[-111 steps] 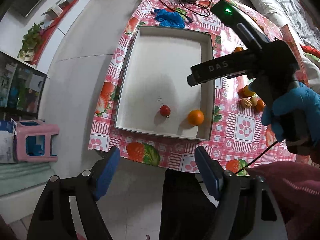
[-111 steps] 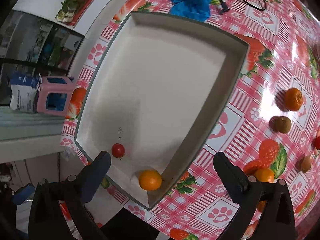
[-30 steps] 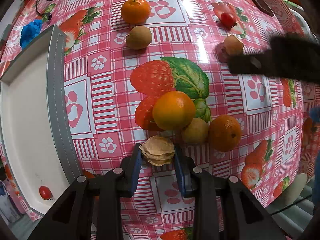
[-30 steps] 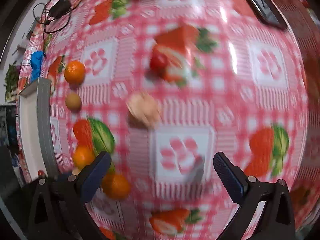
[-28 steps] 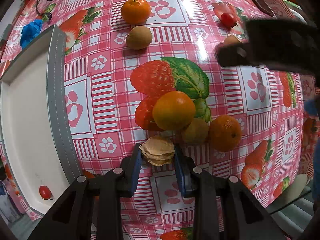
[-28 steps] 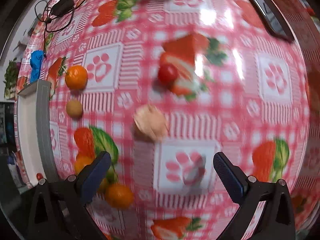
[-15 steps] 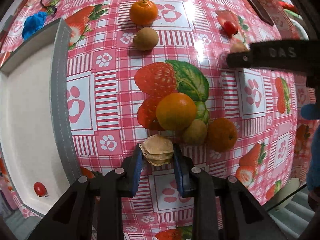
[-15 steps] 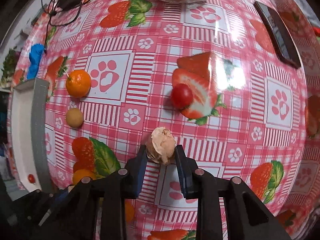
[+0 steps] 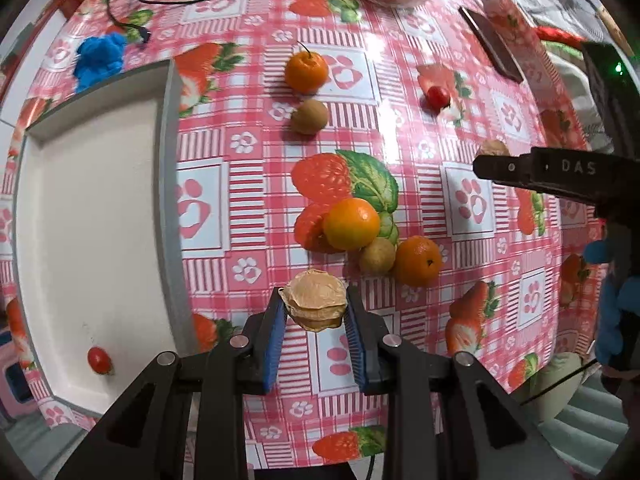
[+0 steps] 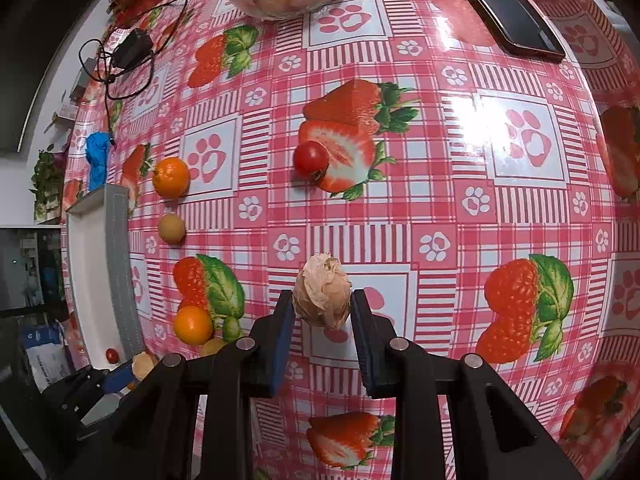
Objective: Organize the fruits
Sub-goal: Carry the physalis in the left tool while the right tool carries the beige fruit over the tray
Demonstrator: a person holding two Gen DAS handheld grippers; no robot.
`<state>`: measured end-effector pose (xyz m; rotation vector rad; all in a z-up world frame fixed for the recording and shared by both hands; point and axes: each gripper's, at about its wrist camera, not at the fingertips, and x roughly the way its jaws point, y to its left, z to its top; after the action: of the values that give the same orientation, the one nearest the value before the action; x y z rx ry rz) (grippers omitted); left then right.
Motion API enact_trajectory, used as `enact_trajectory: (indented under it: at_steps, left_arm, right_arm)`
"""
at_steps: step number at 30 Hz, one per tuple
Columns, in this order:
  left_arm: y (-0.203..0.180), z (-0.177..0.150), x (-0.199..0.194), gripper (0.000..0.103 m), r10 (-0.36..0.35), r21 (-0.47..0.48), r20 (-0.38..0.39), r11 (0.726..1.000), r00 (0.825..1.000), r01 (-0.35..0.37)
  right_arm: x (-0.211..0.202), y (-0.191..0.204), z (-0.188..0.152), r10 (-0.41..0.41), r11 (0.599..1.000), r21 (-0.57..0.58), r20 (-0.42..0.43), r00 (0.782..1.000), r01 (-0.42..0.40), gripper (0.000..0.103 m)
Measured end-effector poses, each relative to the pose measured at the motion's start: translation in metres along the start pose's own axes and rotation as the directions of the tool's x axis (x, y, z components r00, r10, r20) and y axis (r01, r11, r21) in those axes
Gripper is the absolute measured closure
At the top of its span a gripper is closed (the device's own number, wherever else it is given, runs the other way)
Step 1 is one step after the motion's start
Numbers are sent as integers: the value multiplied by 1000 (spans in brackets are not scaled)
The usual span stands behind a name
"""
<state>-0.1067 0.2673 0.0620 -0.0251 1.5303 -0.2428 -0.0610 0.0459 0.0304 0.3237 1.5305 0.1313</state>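
A papery husked fruit [image 9: 315, 305] is clamped in the left tongs [image 9: 316, 320]; another, seemingly husked too [image 10: 322, 297], is gripped by the right tongs [image 10: 322, 312].

Left gripper [image 9: 314, 308] is clamping a papery husked fruit [image 9: 315, 304] between both blue pads; right gripper [image 10: 322, 302] is pinching a second husked fruit [image 10: 322, 297] the same way, gloved hand [image 9: 616, 312] gripping its handle.

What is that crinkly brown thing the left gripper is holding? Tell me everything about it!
The papery husked fruit is tan and dry-looking, with thin wrinkled layers like crumpled paper, a squashed round lantern shape. It sits pinched between the blue-padded fingers of the left gripper, one pad touching each side, over the pink tablecloth. Whether it rests on the cloth cannot be told.
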Motion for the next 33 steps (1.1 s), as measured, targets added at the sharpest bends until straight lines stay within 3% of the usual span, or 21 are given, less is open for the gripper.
enact_trajectory:
  at_steps: [6, 17, 26, 33]
  left_arm:
    - [14, -5, -23, 72, 8, -43, 37, 999, 999, -6]
    - [65, -11, -43, 72, 48, -152, 93, 988, 995, -34]
    - [124, -22, -46, 72, 98, -231, 95, 970, 991, -74]
    - [164, -30, -31, 72, 122, -265, 49, 959, 991, -105]
  right_arm:
    - [-23, 15, -8, 34, 998, -58, 20, 999, -33, 73]
    - [-30, 101, -9, 86, 974, -213, 11, 996, -82, 73]
    - [-6, 183, -12, 104, 939, -326, -31, 994, -108, 73]
    - [23, 234, -21, 89, 916, -384, -85, 992, -115, 73]
